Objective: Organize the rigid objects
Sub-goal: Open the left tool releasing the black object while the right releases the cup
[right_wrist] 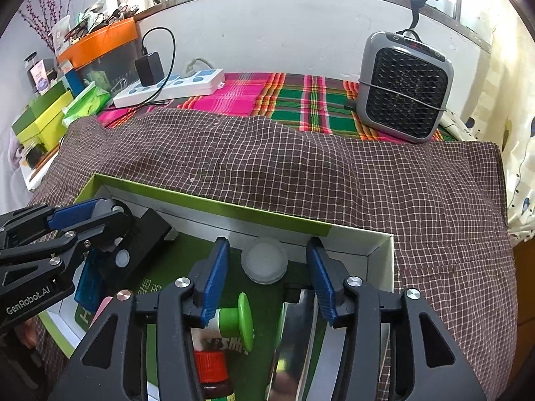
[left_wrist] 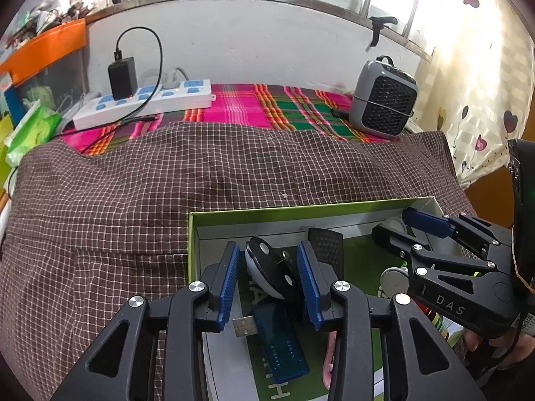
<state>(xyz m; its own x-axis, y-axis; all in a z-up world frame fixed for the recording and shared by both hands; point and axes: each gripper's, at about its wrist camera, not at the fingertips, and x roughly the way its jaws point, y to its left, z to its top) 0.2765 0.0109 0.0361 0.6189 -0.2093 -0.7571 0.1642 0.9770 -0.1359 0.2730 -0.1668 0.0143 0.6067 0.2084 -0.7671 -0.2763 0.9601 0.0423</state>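
Matt checked cloth [left_wrist: 133,200] under a smooth cardboard box [right_wrist: 207,202] holding a glossy translucent-blue plastic stick [left_wrist: 284,347].

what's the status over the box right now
Left gripper open over key fob. Right gripper open, empty. Items in green box. Nothing blocking.

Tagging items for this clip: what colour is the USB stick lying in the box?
Translucent blue USB stick, with a bare metal plug; clearest in the left wrist view.
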